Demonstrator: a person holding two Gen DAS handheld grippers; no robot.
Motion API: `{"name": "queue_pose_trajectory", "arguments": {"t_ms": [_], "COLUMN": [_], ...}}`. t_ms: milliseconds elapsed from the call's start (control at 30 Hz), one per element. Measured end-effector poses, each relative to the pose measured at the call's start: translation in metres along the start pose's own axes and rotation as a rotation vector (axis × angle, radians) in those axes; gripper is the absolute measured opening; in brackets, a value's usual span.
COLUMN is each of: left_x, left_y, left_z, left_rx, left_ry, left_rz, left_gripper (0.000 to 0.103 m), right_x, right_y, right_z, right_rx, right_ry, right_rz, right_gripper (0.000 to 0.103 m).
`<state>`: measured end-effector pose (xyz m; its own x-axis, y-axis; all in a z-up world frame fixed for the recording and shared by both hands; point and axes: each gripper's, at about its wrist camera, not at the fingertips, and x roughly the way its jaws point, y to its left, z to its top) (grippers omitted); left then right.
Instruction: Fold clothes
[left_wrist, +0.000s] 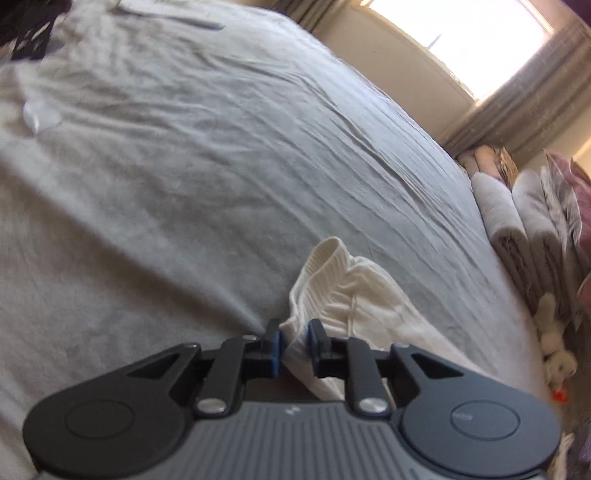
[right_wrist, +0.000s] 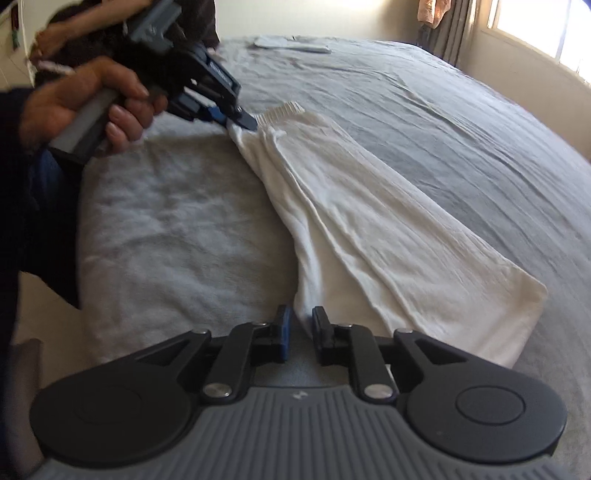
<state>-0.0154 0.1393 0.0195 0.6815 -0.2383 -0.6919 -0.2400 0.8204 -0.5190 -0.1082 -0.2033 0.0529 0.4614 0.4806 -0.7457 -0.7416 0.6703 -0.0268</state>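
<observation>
The white garment (right_wrist: 369, 221) lay stretched across the near part of the bed (right_wrist: 443, 122), running from its ribbed cuff at the far left to a wide hem near the right tool (right_wrist: 299, 334). It looked folded lengthwise, with long creases along it, and rested flat on the grey sheet.

In the left wrist view the left tool (left_wrist: 294, 345) had the cuff end of the garment (left_wrist: 343, 295) between its blue pads; the jaws stood a little apart and the cloth sat bunched in the gap, touching the pads, though whether they still pressed on it could not be told. In the right wrist view the same tool (right_wrist: 246, 122) met the cloth just below the ribbed cuff, held by the person's left hand (right_wrist: 85, 107).

The right tool's jaws stood slightly parted at the garment's near edge. The cloth's corner reached just up to the gap, but the pads did not appear to pinch it.

Farther back on the bed lay a flat pale item (right_wrist: 291, 43). Beside the bed, in the left wrist view, stood stacked pillows (left_wrist: 517, 218), with a soft toy (left_wrist: 554, 350) on the floor and a curtained window (left_wrist: 461, 40) behind.
</observation>
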Motion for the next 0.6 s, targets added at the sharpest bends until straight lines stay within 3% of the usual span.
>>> {"name": "queue_pose_trajectory", "arguments": {"t_ms": [133, 200, 400, 500, 600], "left_x": [-0.020, -0.031, -0.032, -0.023, -0.014], "left_y": [0.005, 0.003, -0.045, -0.071, -0.091], "left_z": [0.013, 0.017, -0.001, -0.018, -0.033], "left_rx": [-0.033, -0.031, 0.156, 0.255, 0.357], "left_ry": [-0.104, -0.162, -0.142, -0.109, -0.091], "left_rz": [0.073, 0.084, -0.083, -0.154, -0.179], "left_gripper": [0.023, 0.023, 0.033, 0.034, 0.036], "right_x": [-0.029, -0.038, -0.043, -0.043, -0.043], "right_y": [-0.029, -0.050, -0.113, -0.127, -0.130], "right_z": [-0.006, -0.011, -0.040, -0.056, -0.066], "right_rx": [0.153, 0.276, 0.715, 0.853, 0.916], "right_ry": [-0.076, -0.106, -0.120, -0.125, -0.125], "right_rz": [-0.036, -0.075, -0.176, -0.163, -0.124], "right_gripper": [0.044, 0.044, 0.045, 0.045, 0.045]}}
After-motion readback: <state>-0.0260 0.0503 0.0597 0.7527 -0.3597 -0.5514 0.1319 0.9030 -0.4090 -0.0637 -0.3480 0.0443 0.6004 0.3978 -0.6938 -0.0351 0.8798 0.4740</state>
